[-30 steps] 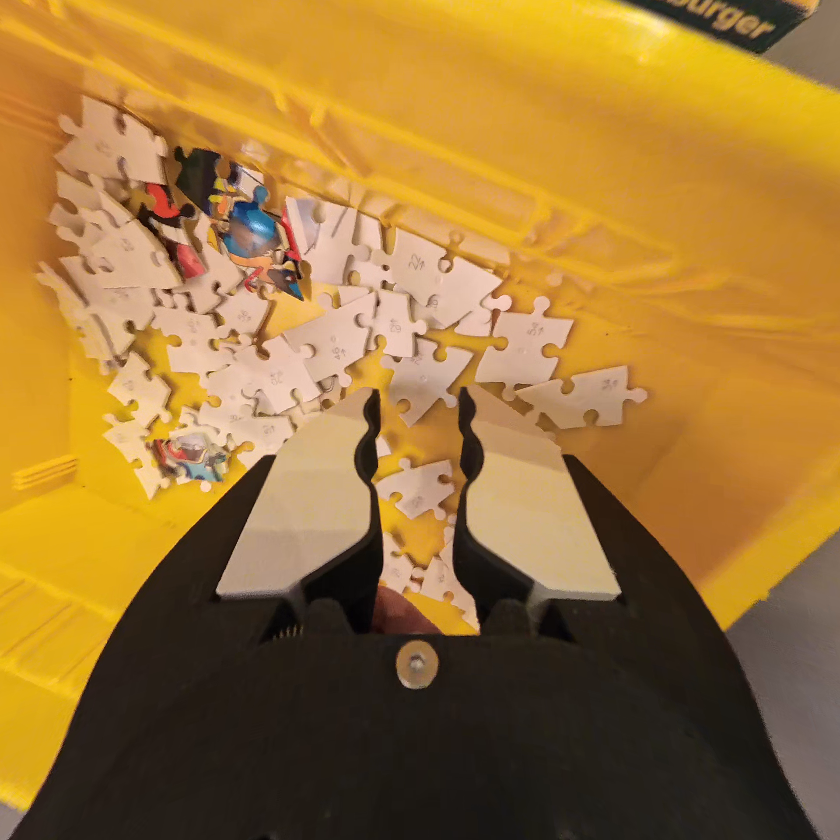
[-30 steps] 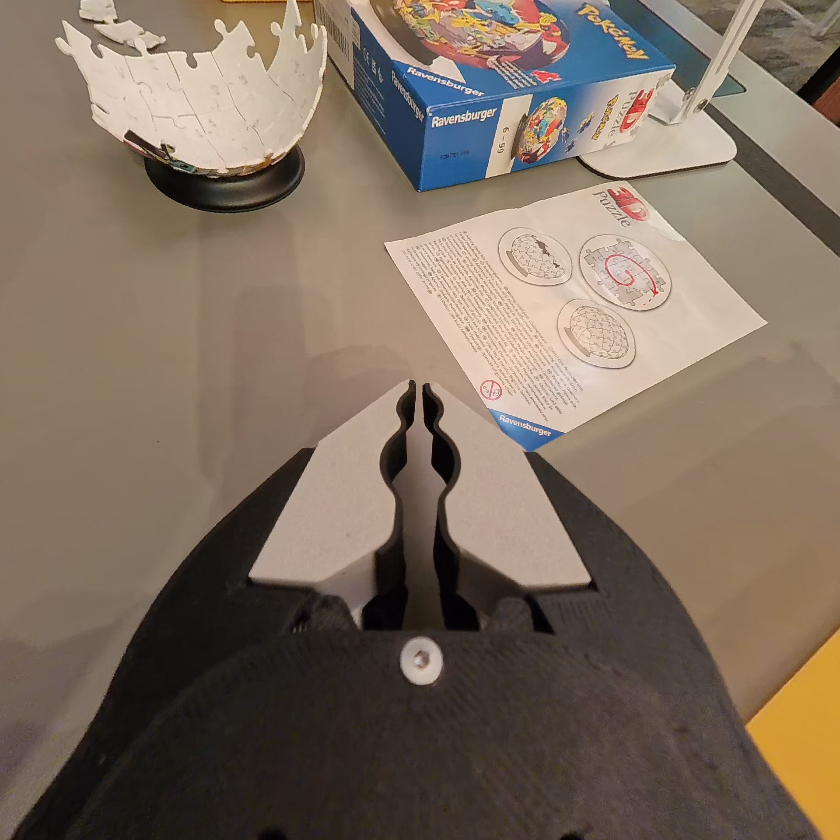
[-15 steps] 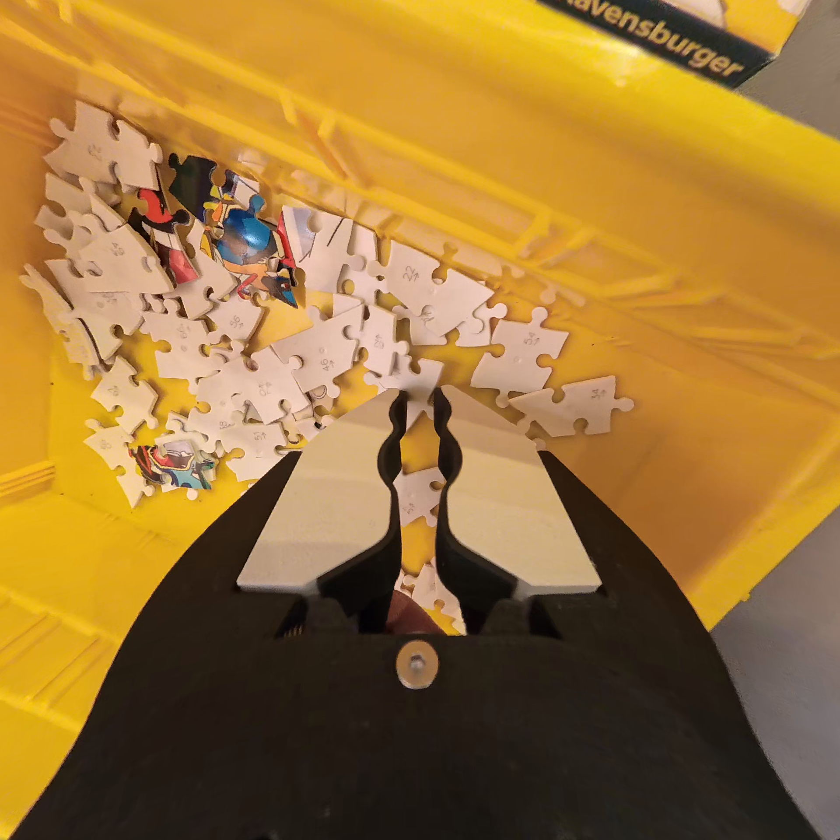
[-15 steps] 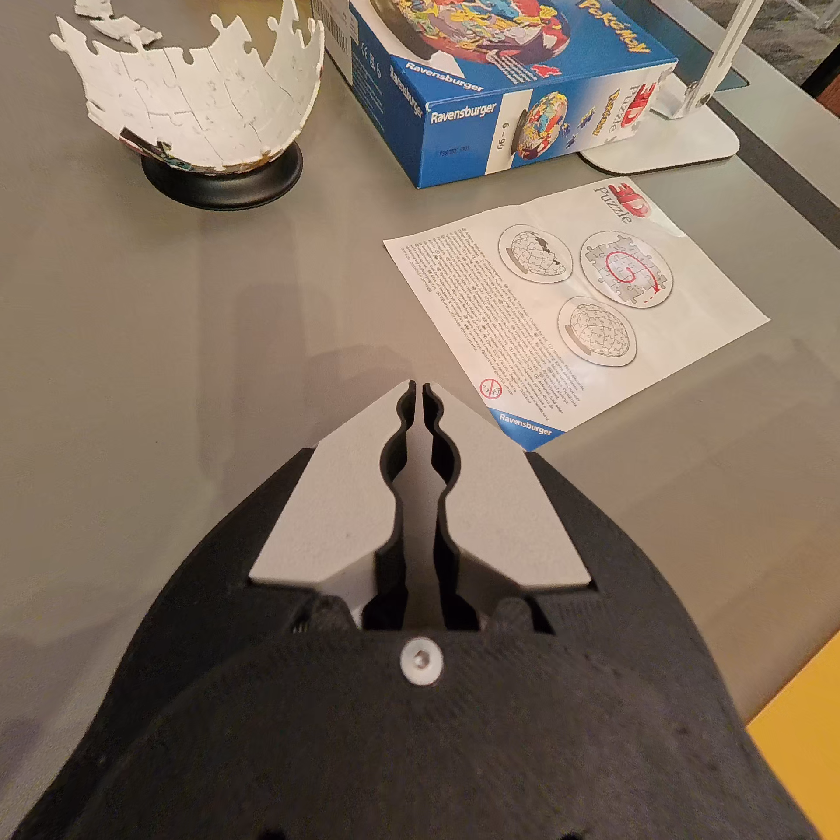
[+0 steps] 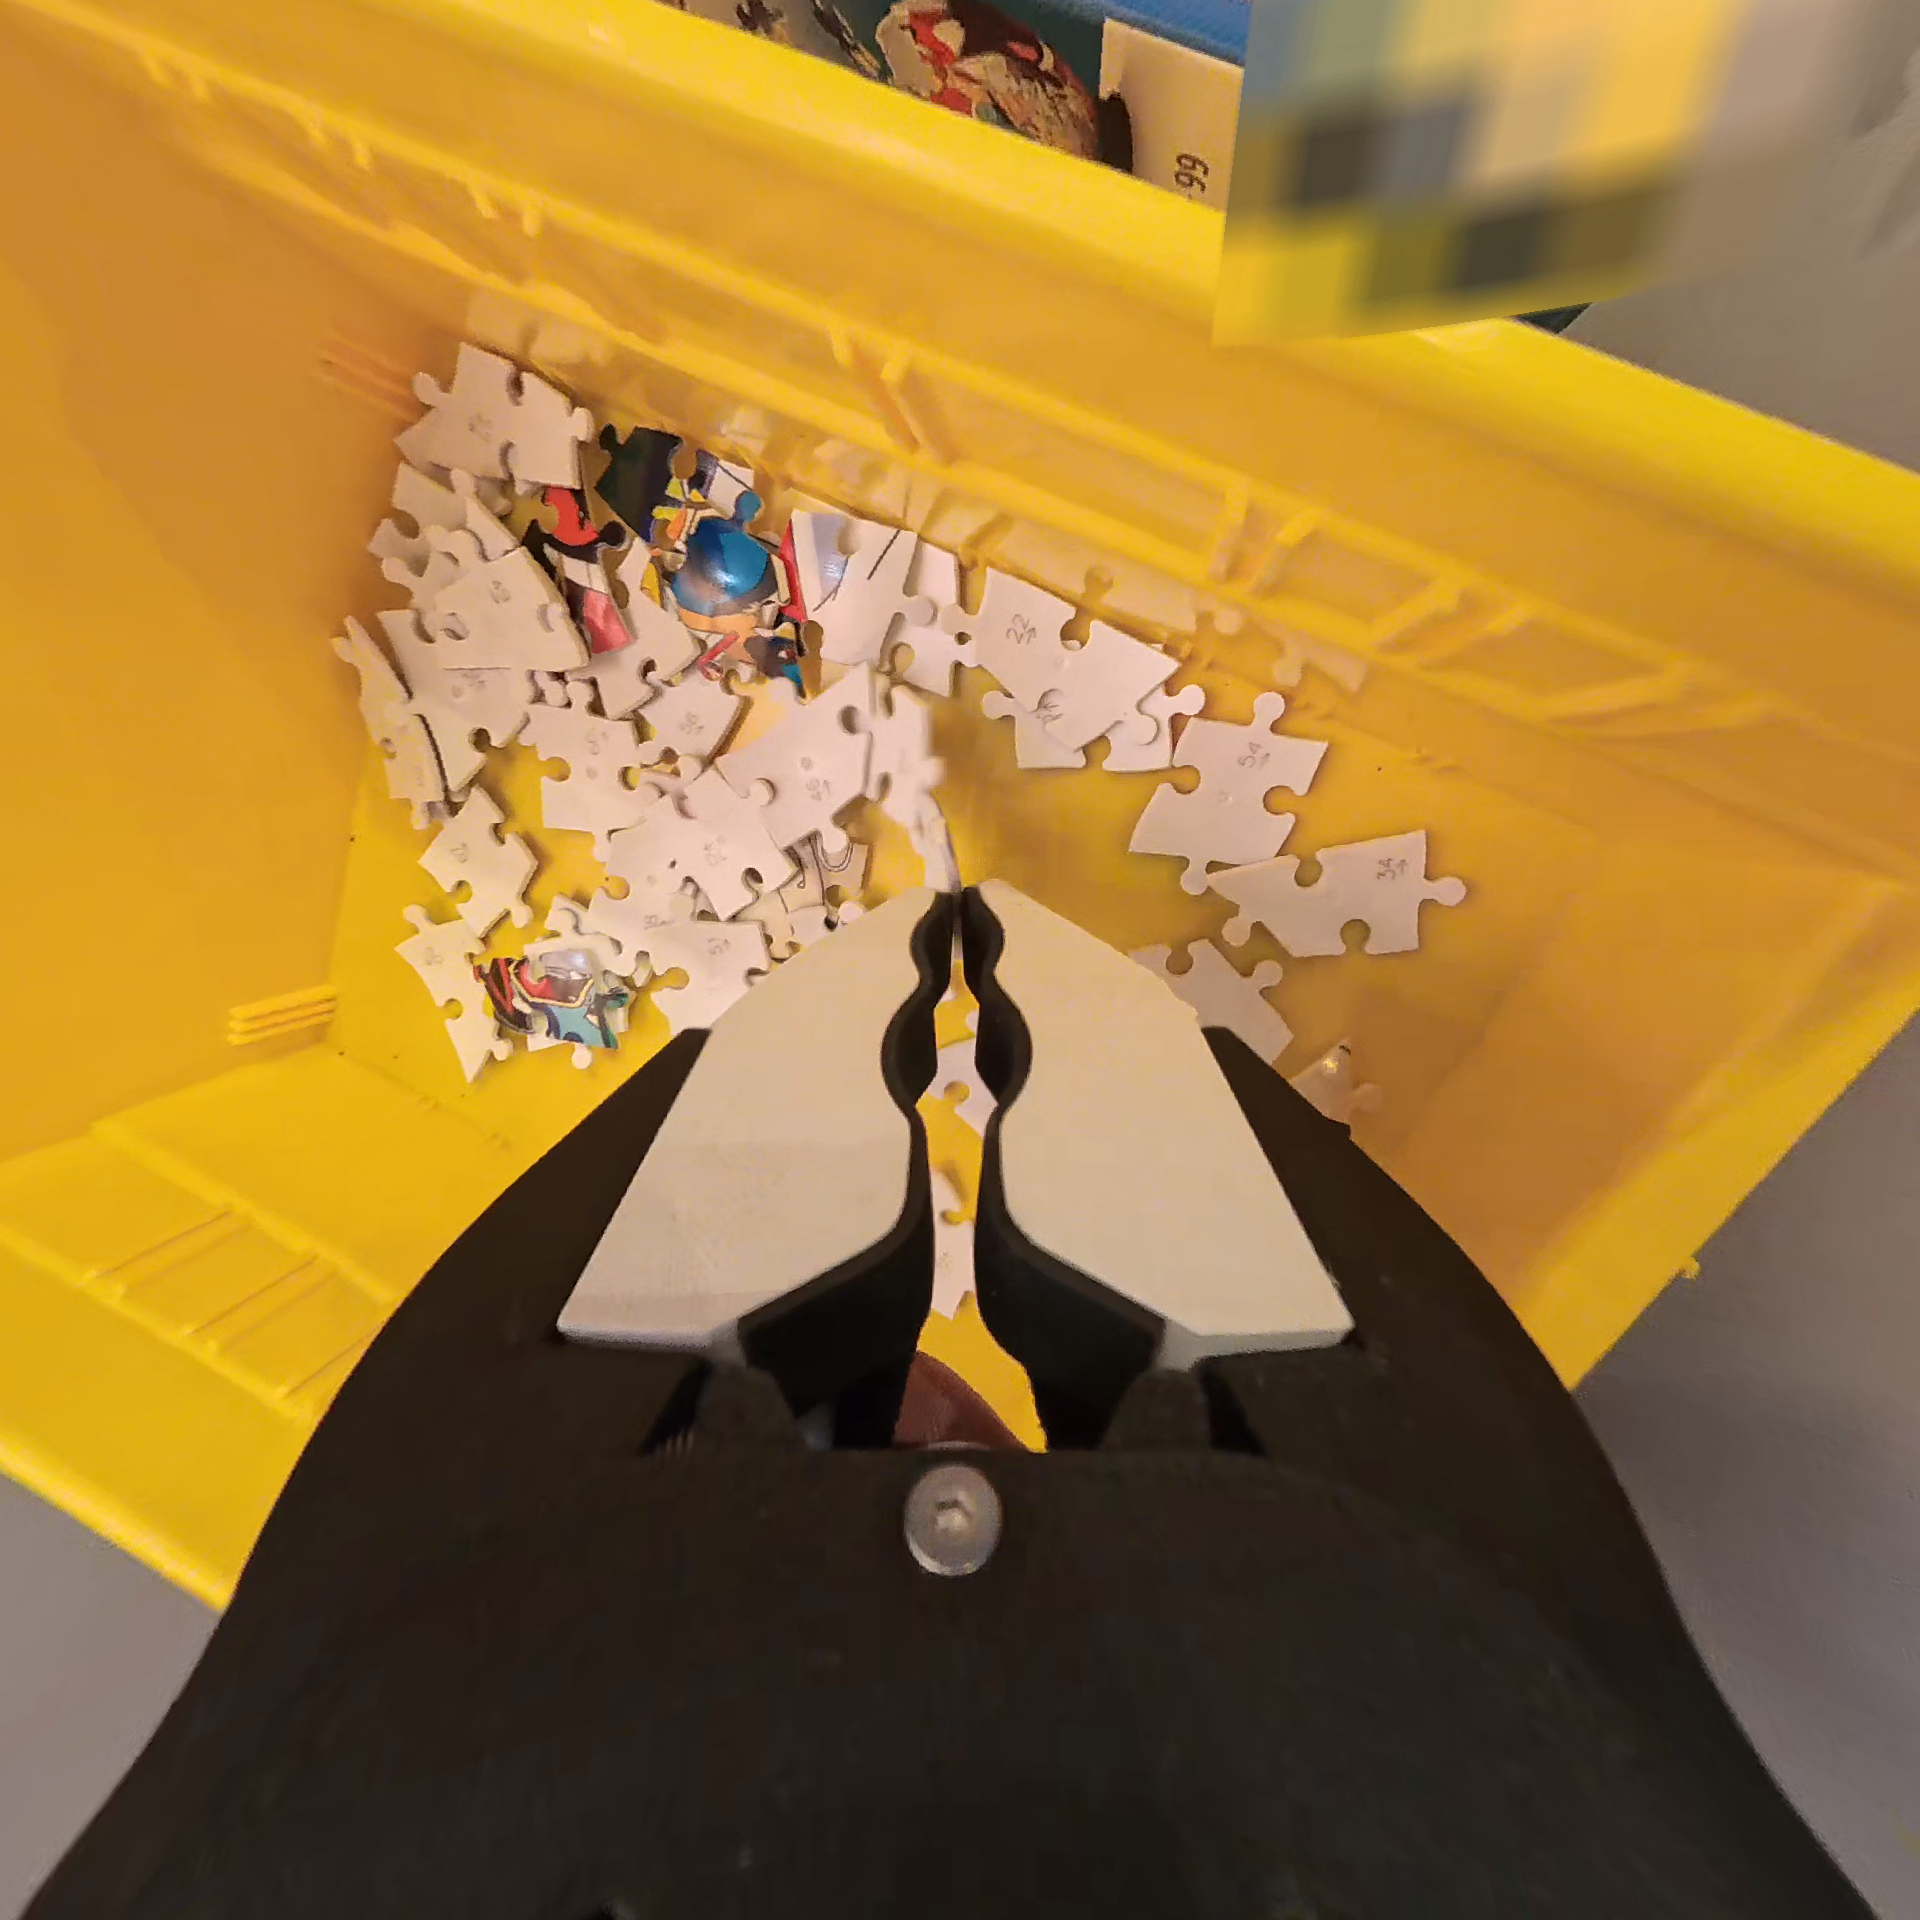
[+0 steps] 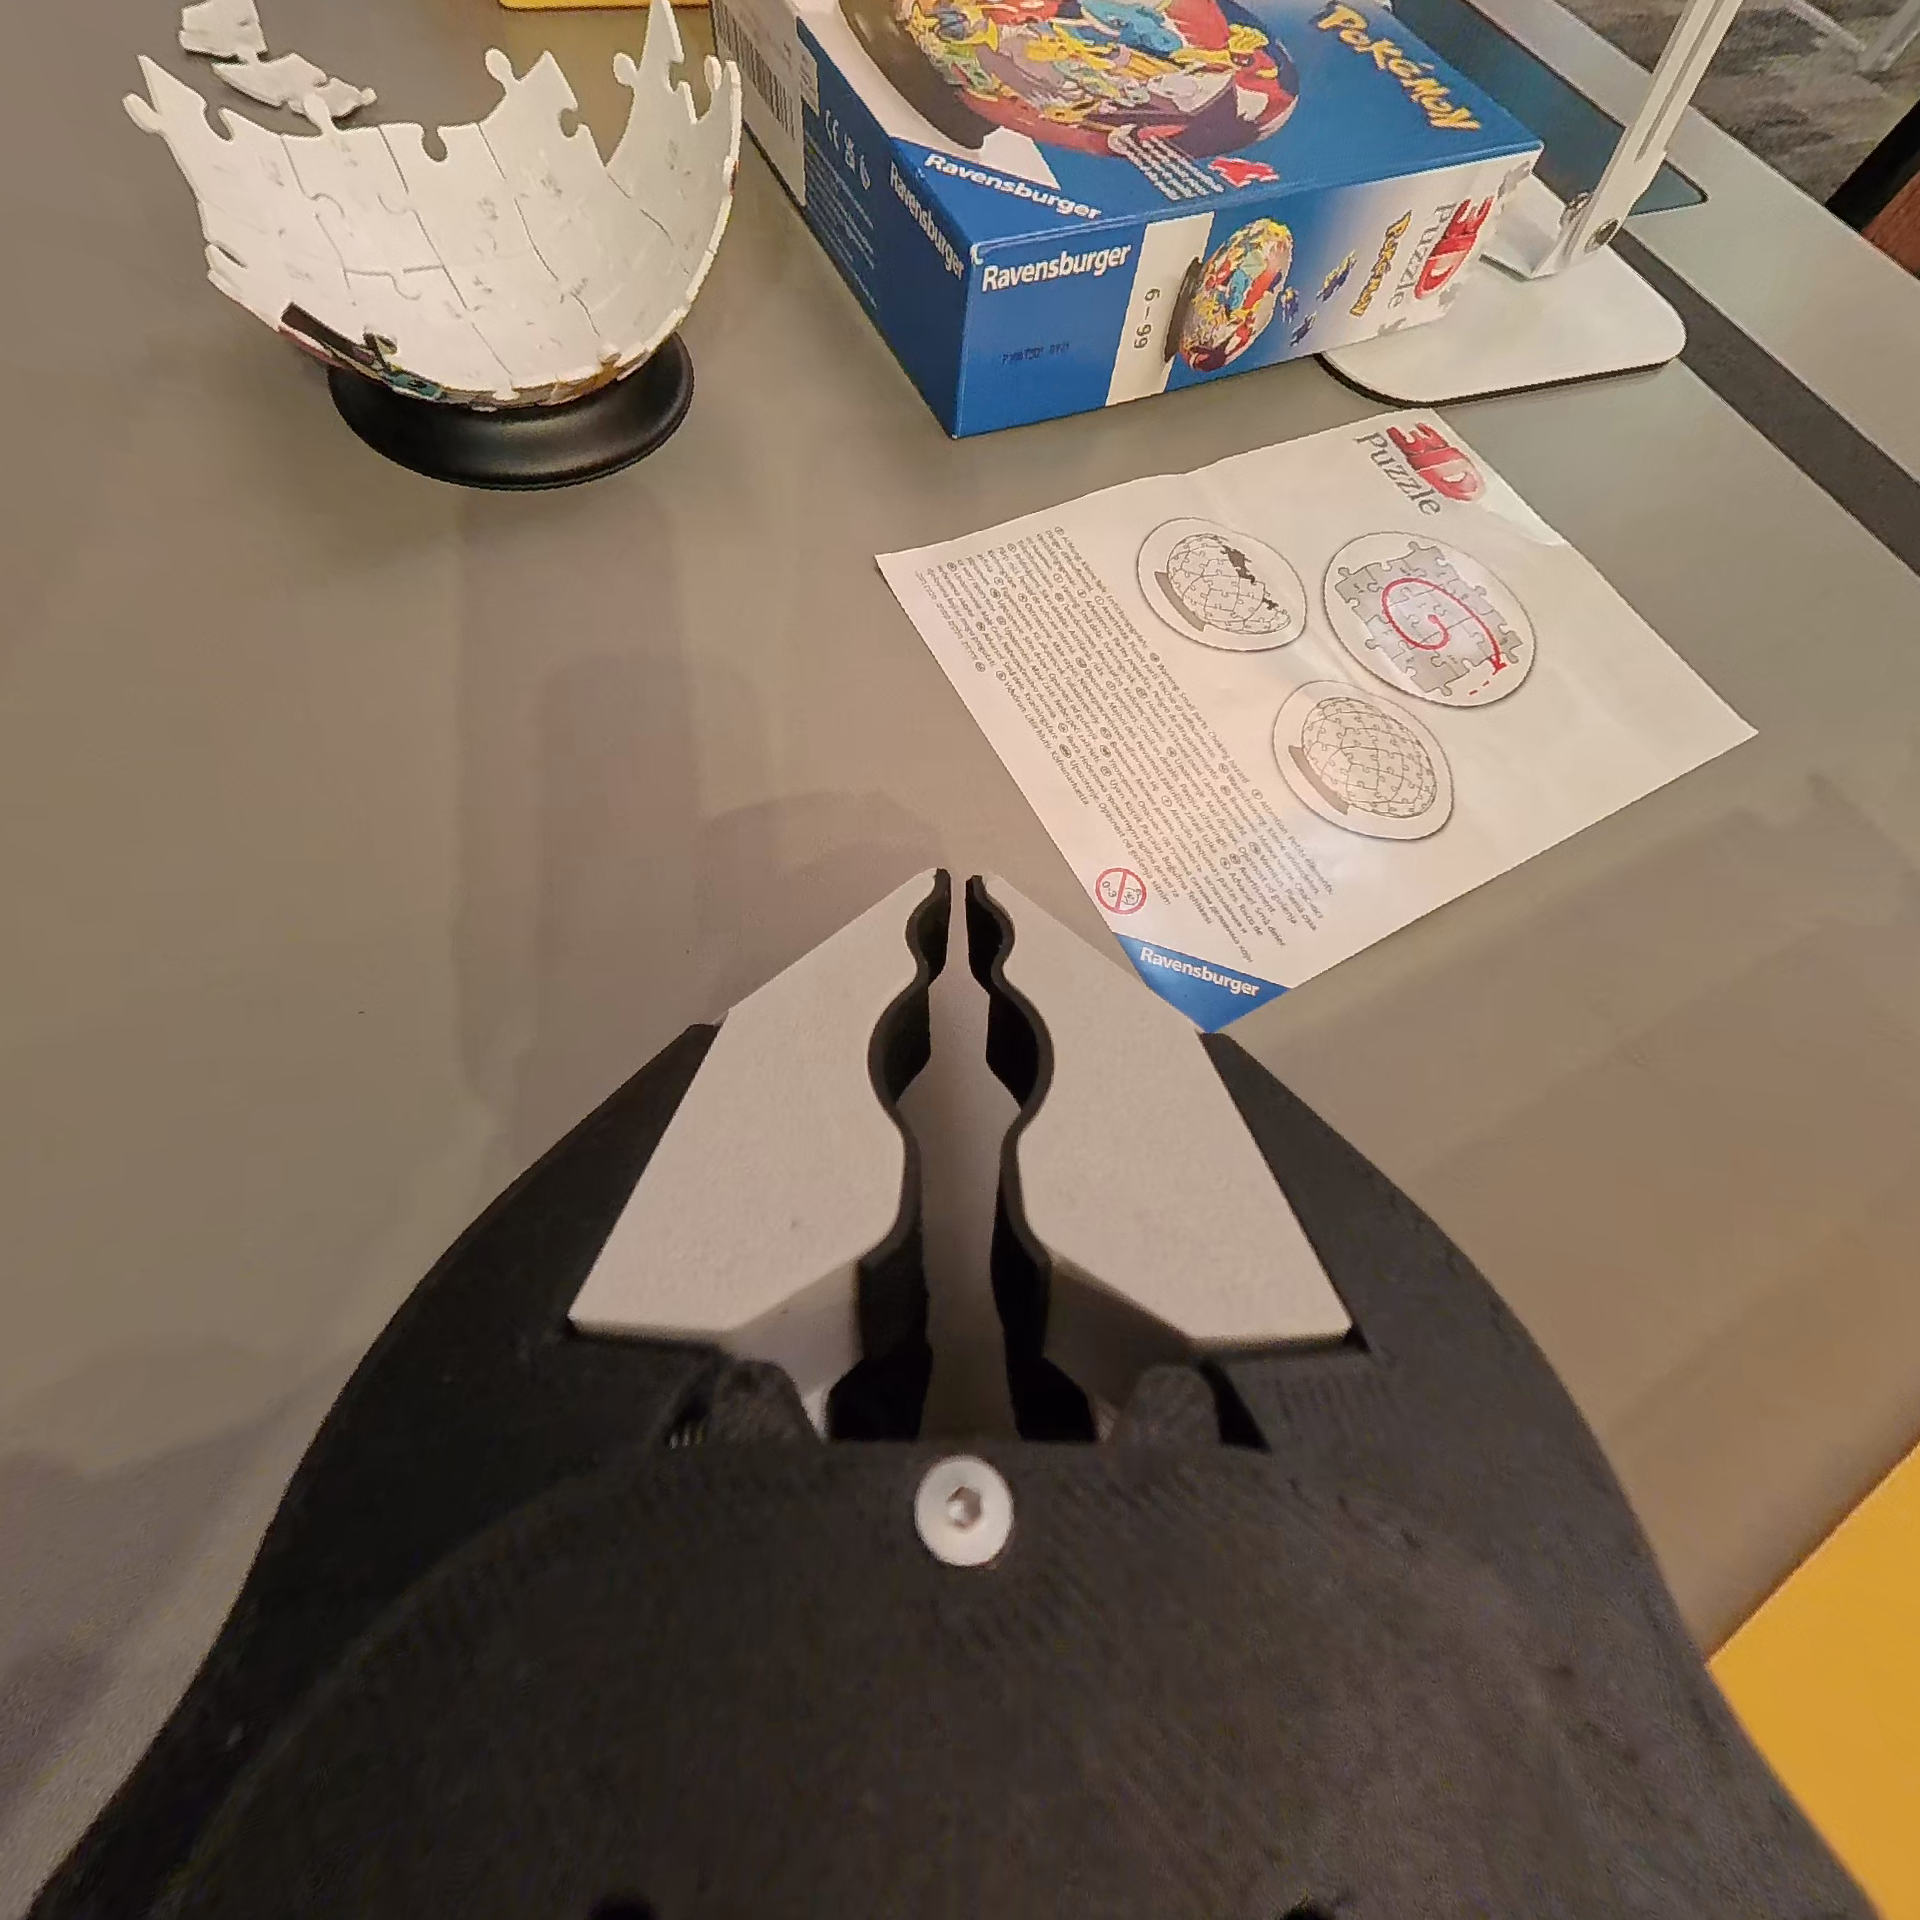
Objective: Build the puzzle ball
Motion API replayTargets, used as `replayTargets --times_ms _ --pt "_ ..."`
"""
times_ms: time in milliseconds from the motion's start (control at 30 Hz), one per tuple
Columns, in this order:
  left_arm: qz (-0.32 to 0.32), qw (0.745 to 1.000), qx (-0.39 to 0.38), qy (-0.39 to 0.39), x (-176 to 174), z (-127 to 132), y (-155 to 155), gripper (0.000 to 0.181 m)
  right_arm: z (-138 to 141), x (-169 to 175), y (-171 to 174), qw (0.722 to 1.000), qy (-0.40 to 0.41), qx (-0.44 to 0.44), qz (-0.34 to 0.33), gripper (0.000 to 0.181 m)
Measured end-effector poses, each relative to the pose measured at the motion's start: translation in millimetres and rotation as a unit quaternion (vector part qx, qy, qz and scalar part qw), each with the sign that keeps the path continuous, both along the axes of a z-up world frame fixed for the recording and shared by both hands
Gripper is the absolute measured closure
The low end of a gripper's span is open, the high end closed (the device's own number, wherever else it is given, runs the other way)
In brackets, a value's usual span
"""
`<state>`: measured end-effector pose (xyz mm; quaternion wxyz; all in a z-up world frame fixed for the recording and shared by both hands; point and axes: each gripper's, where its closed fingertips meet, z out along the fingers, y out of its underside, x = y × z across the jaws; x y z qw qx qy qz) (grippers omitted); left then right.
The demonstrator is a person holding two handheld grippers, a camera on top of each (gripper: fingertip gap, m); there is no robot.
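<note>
My left gripper (image 5: 956,899) is shut inside the yellow bin (image 5: 1039,343). It pinches a white puzzle piece (image 5: 920,769) that sticks up blurred and nearly edge-on from its tips, above the pile of loose pieces (image 5: 665,769). Most pieces lie white side up, a few printed side up. In the right wrist view the half-built puzzle ball (image 6: 457,239) sits as an open white bowl on its black ring stand (image 6: 509,426), far left. My right gripper (image 6: 957,883) is shut and empty, above the grey table, well short of the ball.
A blue puzzle box (image 6: 1143,208) lies right of the ball, and also shows behind the bin (image 5: 987,73). An instruction sheet (image 6: 1320,707) lies ahead right. A white stand base (image 6: 1538,332) is at the far right. A few loose pieces (image 6: 270,62) lie behind the ball. The bin's corner (image 6: 1839,1662) shows at lower right. About 45 cm separates my left fingertips from my right. My right tips are roughly 20 cm from the half-built puzzle ball (image 6: 457,239).
My left gripper closed from open onto a white piece and has pulled up and back from the bin floor with it. The right gripper has barely moved.
</note>
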<state>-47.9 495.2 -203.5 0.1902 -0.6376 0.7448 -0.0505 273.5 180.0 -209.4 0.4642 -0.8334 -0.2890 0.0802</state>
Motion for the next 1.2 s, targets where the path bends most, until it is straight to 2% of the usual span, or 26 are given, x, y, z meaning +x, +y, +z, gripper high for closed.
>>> replayTargets --times_ms 133,267,400,500,567,667,767,867,1100,1200 --pt "0.006 1.000 0.003 -0.026 -5 19 -6 0.179 0 0 0 1.000 0.000 -0.001 0.000 0.180" --pt "-0.004 0.998 0.020 -0.056 -11 49 -27 0.179 0 0 0 1.000 -0.001 -0.001 0.000 0.180" --pt "-0.050 0.992 0.025 -0.110 -11 91 -78 0.179 -1 0 0 1.000 0.000 -0.002 -0.001 0.180" --pt "-0.085 0.987 0.015 -0.135 -10 106 -123 0.179 -1 0 0 1.000 -0.001 -0.002 -0.001 0.180" --pt "-0.104 0.986 0.017 -0.128 -11 98 -147 0.179 -1 0 0 1.000 -0.002 -0.002 -0.001 0.180" --pt "-0.121 0.988 0.010 -0.094 -14 63 -175 0.179 -1 0 0 1.000 -0.003 -0.001 0.000 0.180" --pt "-0.118 0.990 0.004 -0.076 -14 31 -188 0.179 -1 0 0 1.000 -0.004 -0.001 0.000 0.180" --pt "-0.118 0.991 0.000 -0.067 -14 12 -194 0.179 -1 0 0 1.000 -0.005 0.000 0.000 0.180" --pt "-0.115 0.992 0.009 -0.051 -14 -10 -194 0.179 0 0 0 1.000 -0.004 0.002 0.000 0.180" --pt "-0.108 0.993 -0.012 -0.047 -16 -14 -197 0.169 0 0 0 1.000 -0.004 0.002 0.000 0.180"
